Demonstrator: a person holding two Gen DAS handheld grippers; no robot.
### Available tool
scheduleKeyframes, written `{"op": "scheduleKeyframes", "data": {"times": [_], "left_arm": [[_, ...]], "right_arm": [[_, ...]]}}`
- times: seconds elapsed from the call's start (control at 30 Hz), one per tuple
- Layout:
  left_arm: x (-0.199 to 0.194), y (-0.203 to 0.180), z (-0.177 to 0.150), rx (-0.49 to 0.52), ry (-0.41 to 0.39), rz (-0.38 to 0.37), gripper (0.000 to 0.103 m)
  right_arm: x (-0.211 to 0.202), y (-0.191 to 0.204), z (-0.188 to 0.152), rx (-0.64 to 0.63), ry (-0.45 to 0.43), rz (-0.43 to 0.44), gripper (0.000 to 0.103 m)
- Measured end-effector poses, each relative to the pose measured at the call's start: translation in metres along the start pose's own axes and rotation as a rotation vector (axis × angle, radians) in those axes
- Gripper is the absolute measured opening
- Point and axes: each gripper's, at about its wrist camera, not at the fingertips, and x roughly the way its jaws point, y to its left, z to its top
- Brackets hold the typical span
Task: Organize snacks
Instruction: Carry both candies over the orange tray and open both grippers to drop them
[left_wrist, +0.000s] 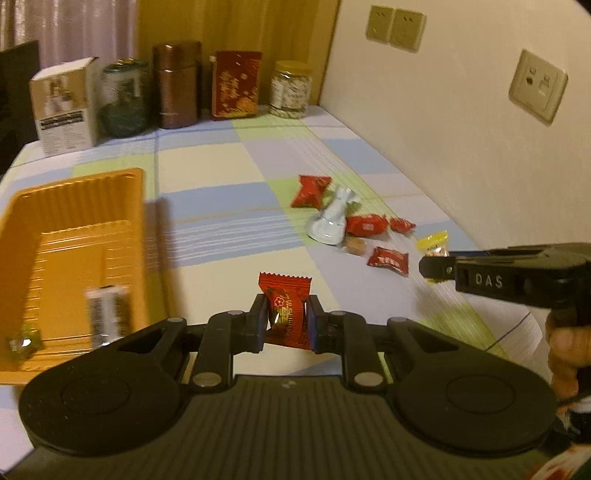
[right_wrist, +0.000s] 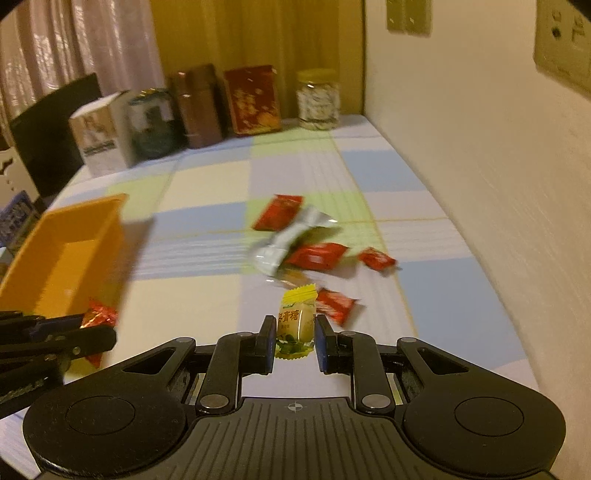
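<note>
My left gripper (left_wrist: 286, 319) is shut on a red wrapped candy (left_wrist: 284, 306) and holds it above the checked tablecloth, right of the orange tray (left_wrist: 92, 229). The tray holds a silver-wrapped snack (left_wrist: 107, 314) and a green candy (left_wrist: 24, 341). My right gripper (right_wrist: 295, 336) is shut on a yellow wrapped candy (right_wrist: 297, 319); it shows at the right of the left wrist view (left_wrist: 434, 264). Loose snacks lie on the cloth: red candies (left_wrist: 310, 190) (left_wrist: 388, 260), a white packet (left_wrist: 332, 218) and a brown candy (left_wrist: 354, 245).
A row of containers stands at the table's far edge: a white box (left_wrist: 64, 107), a green jar (left_wrist: 123, 99), a brown tin (left_wrist: 177, 85), a red box (left_wrist: 236, 85) and a clear jar (left_wrist: 290, 88). The wall (left_wrist: 461, 129) with sockets runs along the right.
</note>
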Motion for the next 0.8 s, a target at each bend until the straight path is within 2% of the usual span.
{"op": "scheduleKeyframes", "data": {"times": [0.43,0.8], "left_arm": [[-0.068,0.052,0.002,-0.072,-0.073,0.111,0.019],[-0.110,0.114,-0.005,-0.165,-0.107,0.228,0.019]], "right_arm": [[-0.034,0.079,0.010,-0.070,-0.051,0.120,0.022],[-0.031,0.148,0.023,-0.145,-0.067,0.234,0.022]]}}
